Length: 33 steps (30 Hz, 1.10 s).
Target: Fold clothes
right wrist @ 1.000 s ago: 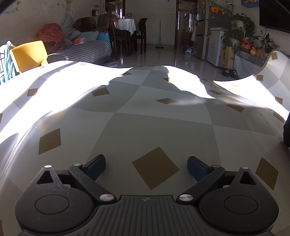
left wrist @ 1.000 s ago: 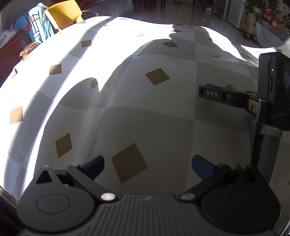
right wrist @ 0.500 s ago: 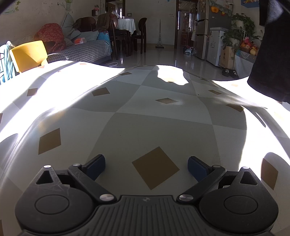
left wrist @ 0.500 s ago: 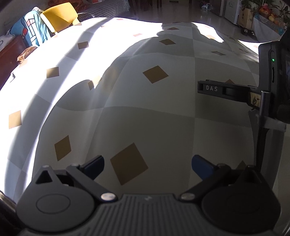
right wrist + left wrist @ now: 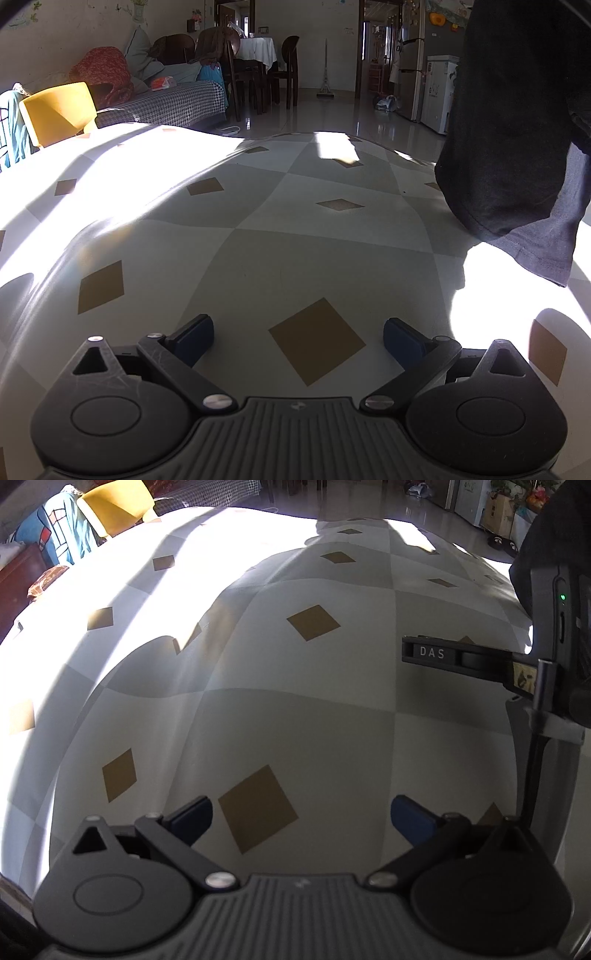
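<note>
Left hand-held gripper [image 5: 301, 818]: jaws spread wide, nothing between the blue fingertips [image 5: 192, 818]. It hovers over the table [image 5: 295, 709], which carries a grey-and-white checked cloth with brown diamonds.

Right hand-held gripper [image 5: 298, 338]: jaws likewise spread wide and empty, above the same cloth. Its body [image 5: 480, 657], marked "DAS", shows in the left wrist view at 3 o'clock.

Black garment [image 5: 517, 140]: hangs at 2 o'clock in the right wrist view, lower hem just above or touching the table; contact cannot be confirmed. Neither gripper holds it.

Beyond the table: yellow chair [image 5: 55, 110] at 10 o'clock, sofa [image 5: 166, 103] behind it.
</note>
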Tool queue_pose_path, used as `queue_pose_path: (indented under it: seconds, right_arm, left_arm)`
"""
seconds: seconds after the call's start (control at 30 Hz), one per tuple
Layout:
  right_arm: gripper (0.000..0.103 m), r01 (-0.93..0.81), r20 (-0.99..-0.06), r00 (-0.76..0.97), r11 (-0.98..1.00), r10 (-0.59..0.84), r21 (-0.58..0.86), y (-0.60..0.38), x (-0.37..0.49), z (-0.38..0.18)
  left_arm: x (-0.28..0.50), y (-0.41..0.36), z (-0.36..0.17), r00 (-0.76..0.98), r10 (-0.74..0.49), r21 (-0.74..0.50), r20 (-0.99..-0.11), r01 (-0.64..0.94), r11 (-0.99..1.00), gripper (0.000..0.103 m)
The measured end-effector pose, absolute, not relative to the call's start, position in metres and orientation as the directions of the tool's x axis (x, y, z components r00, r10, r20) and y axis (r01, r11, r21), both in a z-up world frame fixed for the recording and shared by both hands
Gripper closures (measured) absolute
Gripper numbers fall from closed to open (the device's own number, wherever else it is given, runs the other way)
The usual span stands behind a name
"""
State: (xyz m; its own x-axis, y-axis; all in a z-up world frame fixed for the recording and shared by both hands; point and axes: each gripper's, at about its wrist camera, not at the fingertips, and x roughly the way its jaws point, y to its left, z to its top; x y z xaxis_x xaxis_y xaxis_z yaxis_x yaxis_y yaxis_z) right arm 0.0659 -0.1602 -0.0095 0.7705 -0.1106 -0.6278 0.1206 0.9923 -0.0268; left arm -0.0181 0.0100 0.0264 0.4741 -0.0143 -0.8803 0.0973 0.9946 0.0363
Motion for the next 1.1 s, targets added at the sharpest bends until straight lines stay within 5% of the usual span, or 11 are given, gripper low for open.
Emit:
queue_pose_path:
  seconds: [1.1]
  right_arm:
    - [0.003, 0.122, -0.628, 0.770, 0.992, -0.112, -0.027, -0.161, 0.065, -0.011]
  left_arm:
    - [-0.013, 0.011, 0.011, 0.449, 0.006, 0.047, -0.894, 0.080, 0.996, 0.000]
